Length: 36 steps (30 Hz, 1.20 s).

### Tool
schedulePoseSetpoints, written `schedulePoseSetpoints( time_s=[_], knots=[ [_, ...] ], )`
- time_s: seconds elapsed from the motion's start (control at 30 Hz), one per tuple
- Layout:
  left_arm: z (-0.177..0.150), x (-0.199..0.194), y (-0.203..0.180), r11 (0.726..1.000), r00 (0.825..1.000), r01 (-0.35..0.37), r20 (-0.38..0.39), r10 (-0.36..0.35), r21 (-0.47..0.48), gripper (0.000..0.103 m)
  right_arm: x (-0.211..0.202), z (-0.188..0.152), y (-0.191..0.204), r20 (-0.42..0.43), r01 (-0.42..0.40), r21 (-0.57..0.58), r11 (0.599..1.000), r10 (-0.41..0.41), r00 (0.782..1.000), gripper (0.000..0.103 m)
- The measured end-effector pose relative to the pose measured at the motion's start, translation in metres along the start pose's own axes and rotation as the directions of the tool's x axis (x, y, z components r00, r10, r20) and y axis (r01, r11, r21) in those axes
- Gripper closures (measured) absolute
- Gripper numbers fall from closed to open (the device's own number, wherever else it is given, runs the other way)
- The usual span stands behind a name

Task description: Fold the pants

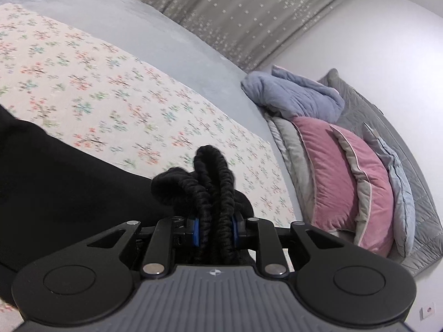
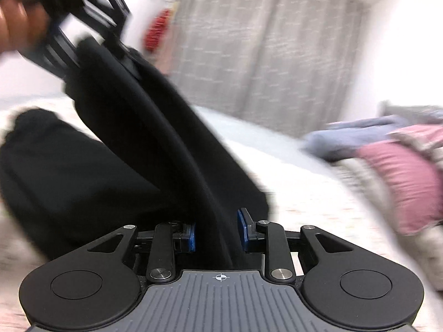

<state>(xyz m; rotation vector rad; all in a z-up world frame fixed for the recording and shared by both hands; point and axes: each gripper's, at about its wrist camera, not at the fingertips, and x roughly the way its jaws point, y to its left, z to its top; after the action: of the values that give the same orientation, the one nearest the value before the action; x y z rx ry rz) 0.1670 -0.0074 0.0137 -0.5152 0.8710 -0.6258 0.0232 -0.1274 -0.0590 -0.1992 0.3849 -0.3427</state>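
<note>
The black pants (image 1: pixel 55 171) lie partly on the flowered sheet (image 1: pixel 110 88) of the bed, with one end lifted off it between the two tools. The left tool (image 1: pixel 214 231) is clamped narrow on a bunched, gathered band of the pants, which looks like the waistband; the band stands up between the blue pads (image 1: pixel 196 231) and pokes out beyond them. In the right wrist view a taut fold of the pants (image 2: pixel 155 138) runs from the left tool (image 2: pixel 91 41), held by a hand (image 2: pixel 19 19) at upper left, down into the right tool (image 2: pixel 217 229).

The right tool's jaws stand narrow with cloth between them. Its left pad touches the cloth, but the right pad (image 2: pixel 243 227) seems to stand just off it, so I cannot tell whether the grip is firm; the view is blurred.

The step in hand looks like picking up one end of the pants by two points, ready to spread or fold them over. Next, both grips should be secure, then the held edge drawn taut and carried over the part of the pants still on the sheet, away from the pink pillow (image 1: pixel 346 182).
</note>
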Motion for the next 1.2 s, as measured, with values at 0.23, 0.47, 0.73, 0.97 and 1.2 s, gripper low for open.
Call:
schedulePoseSetpoints(
  time_s=[0.23, 0.47, 0.73, 0.97, 1.2],
  knots=[
    [0.003, 0.005, -0.008, 0.999, 1.0, -0.001, 0.011, 0.0, 0.036, 0.063, 0.017, -0.035, 0.006, -0.115, 0.174, -0.083, 0.981, -0.183, 0.976, 0.039],
    [0.01, 0.004, -0.005, 1.0, 1.0, -0.002, 0.007, 0.002, 0.013, 0.063, 0.028, -0.042, -0.01, -0.143, 0.185, -0.122, 0.975, -0.202, 0.969, 0.041],
    [-0.008, 0.024, -0.003, 0.999, 0.999, -0.003, -0.046, 0.004, 0.037, 0.063, 0.026, -0.026, -0.067, -0.155, 0.263, -0.13, 0.956, -0.282, 0.947, 0.027],
    [0.001, 0.011, 0.014, 0.999, 1.0, -0.019, -0.012, 0.02, 0.032, 0.064, 0.003, -0.032, -0.029, -0.071, 0.219, -0.241, 0.945, -0.242, 0.968, 0.031],
    [0.024, -0.024, 0.028, 0.973, 0.99, -0.131, 0.08, 0.118, 0.189, 0.063, 0.01, -0.006, -0.015, -0.039, 0.084, -0.229, 0.97, -0.095, 0.995, 0.1]
  ],
)
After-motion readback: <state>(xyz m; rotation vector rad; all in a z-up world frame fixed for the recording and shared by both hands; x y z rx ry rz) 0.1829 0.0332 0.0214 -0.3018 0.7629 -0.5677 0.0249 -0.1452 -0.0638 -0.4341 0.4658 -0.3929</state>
